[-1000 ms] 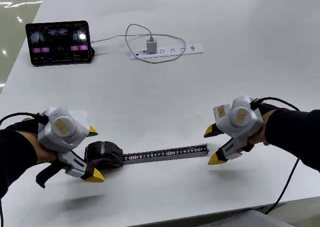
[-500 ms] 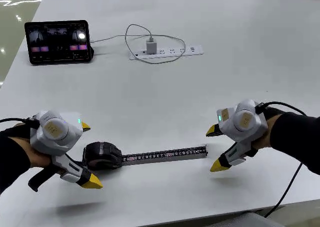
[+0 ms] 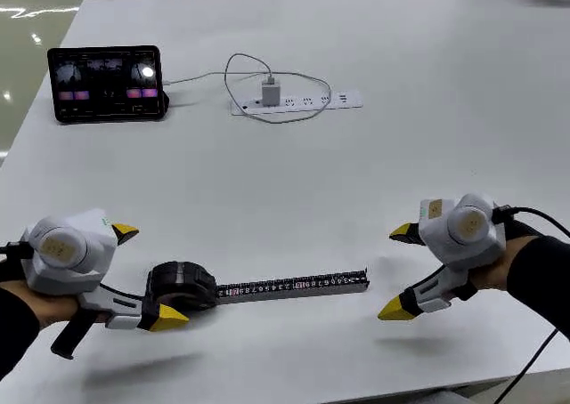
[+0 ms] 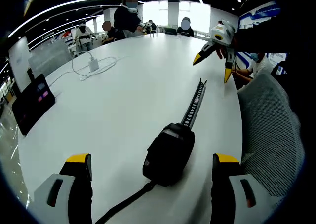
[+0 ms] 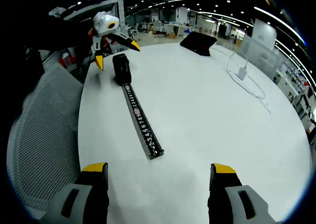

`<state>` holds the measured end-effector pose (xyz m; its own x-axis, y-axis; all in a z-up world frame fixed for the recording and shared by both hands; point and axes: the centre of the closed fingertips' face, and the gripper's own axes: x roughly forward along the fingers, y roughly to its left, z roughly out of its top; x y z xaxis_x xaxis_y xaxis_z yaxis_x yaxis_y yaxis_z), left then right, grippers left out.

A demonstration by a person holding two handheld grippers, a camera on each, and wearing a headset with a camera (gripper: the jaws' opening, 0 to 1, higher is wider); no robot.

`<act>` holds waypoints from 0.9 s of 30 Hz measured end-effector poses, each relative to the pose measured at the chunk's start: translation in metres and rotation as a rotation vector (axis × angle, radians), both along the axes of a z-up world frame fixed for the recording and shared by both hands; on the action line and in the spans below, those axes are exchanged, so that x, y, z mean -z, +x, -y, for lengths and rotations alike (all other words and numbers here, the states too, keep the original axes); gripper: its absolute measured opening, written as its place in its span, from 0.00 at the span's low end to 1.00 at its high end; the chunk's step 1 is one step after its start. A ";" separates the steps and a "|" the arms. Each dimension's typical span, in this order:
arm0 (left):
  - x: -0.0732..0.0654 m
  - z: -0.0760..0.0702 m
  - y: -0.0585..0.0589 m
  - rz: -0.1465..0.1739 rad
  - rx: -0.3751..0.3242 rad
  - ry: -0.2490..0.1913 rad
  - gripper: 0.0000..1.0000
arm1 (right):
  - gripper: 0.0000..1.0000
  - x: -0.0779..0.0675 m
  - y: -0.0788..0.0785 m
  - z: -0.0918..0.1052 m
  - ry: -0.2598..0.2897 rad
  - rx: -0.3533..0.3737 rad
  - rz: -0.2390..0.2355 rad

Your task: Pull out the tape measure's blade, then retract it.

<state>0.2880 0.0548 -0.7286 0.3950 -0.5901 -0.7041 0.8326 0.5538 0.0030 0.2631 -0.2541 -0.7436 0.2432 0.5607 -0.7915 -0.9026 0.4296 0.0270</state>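
Observation:
A black tape measure case [image 3: 183, 286] lies on the white table, its blade [image 3: 292, 286] pulled out to the right and flat on the surface. My left gripper [image 3: 147, 275] is open just left of the case, jaws on either side and clear of it; in the left gripper view the case [image 4: 169, 152] sits between and ahead of the yellow tips. My right gripper [image 3: 402, 272] is open, a short way right of the blade's end hook [image 3: 364, 278]. In the right gripper view the blade [image 5: 142, 124] runs away toward the case [image 5: 121, 68] and the other gripper [image 5: 115, 39].
A tablet [image 3: 106, 83] stands at the far left of the table [image 3: 427, 110]. A white power strip [image 3: 298, 101] with a charger and looped cable lies at the back middle. The near table edge runs just below both grippers. A mesh chair [image 4: 271, 145] is beside the table.
Both grippers have drawn back from the tape measure: the left one off the case to the left, the right one away from the blade's end. The blade stays extended.

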 end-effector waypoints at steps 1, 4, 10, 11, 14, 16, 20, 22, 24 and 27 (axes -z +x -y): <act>0.001 -0.001 -0.001 -0.007 -0.012 -0.010 0.99 | 0.86 0.000 0.000 0.002 0.013 0.025 -0.004; 0.004 -0.004 -0.005 -0.010 -0.054 -0.022 0.99 | 0.91 0.000 -0.001 0.009 0.033 0.062 -0.002; 0.003 -0.011 -0.007 0.004 -0.135 -0.057 0.99 | 0.99 -0.002 -0.004 0.022 0.069 0.151 0.015; 0.002 -0.013 -0.007 0.003 -0.157 -0.072 0.99 | 0.99 -0.003 -0.005 0.026 0.075 0.163 0.022; 0.002 -0.018 -0.008 -0.001 -0.198 -0.092 0.99 | 0.99 -0.004 -0.010 0.031 0.080 0.183 0.033; 0.003 -0.020 -0.010 0.000 -0.216 -0.097 0.99 | 0.99 -0.008 -0.014 0.033 0.090 0.193 0.048; 0.004 -0.022 -0.014 -0.003 -0.232 -0.113 0.99 | 0.99 -0.014 -0.020 0.038 0.089 0.199 0.072; 0.006 -0.025 -0.016 0.011 -0.240 -0.103 0.99 | 0.99 -0.017 -0.023 0.043 0.086 0.204 0.080; 0.005 -0.026 -0.018 0.039 -0.242 -0.098 0.99 | 0.99 -0.020 -0.027 0.046 0.096 0.205 0.082; 0.001 -0.026 -0.023 0.109 -0.216 -0.079 0.99 | 0.99 -0.021 -0.029 0.053 0.093 0.216 0.098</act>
